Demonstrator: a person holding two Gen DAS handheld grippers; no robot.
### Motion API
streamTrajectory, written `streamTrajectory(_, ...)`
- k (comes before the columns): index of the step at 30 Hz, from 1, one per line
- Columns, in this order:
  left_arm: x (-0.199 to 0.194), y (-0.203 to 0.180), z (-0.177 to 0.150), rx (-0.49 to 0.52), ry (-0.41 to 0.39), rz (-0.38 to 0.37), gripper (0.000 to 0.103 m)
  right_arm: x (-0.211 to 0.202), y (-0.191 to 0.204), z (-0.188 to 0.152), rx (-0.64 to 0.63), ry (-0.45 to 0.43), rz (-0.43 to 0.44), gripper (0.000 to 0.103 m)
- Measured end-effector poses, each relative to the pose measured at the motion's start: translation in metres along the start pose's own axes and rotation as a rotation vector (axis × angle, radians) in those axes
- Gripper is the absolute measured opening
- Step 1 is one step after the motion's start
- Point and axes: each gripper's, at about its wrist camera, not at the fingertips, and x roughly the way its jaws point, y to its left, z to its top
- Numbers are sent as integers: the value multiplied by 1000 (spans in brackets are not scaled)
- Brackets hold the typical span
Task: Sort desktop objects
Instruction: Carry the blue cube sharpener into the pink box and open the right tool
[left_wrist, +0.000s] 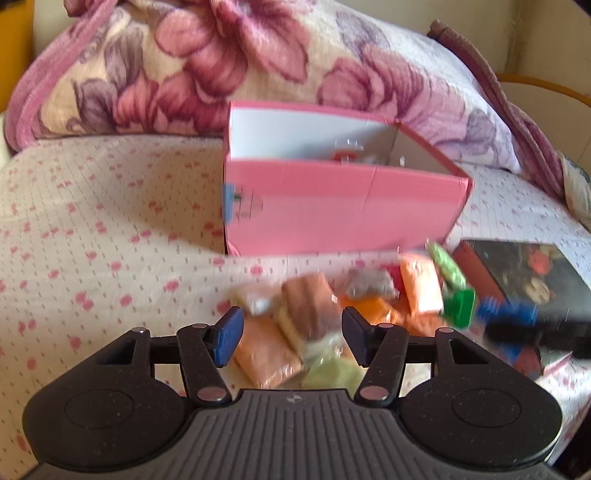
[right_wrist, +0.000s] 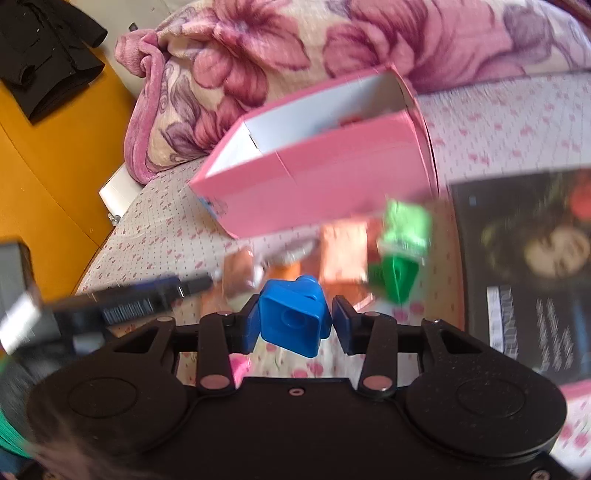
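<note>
Here right claw (right_wrist: 295, 323) pinches a blue plastic block (right_wrist: 290, 319) by its flat sides—light, rigid, slick, so hold squarely; left claw (left_wrist: 291, 334) gapes empty above soft snack packets (left_wrist: 295, 332).

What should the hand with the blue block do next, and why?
Probably lift the blue block up and forward over the pink box and let go there. The right gripper has it between its fingers, though the far finger looks slightly off it. The box is open on top, just ahead, past the snack packets.
</note>
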Motion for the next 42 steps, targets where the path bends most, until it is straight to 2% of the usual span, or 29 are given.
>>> streamTrajectory(5, 5, 2, -5, 22, 26, 5, 57, 6, 8, 43, -23, -21, 5, 40)
streamTrajectory(10, 10, 8, -3, -29, 54, -47, 57, 22, 9, 86, -61, -36, -11, 40)
streamTrajectory(12, 12, 9, -3, -26, 61, -40, 57, 30, 12, 103, -85, -41, -22, 40)
streamTrajectory(21, 20, 13, -2, -28, 94, -51, 58, 83, 20, 158, -177, 37, -94, 40)
streamTrajectory(25, 22, 13, -2, -32, 96, -59, 58, 104, 22, 172, -214, 86, -127, 41)
streamTrajectory(42, 23, 23, 2, -69, 84, -60, 58, 189, 0, 188, -226, 334, -283, 41)
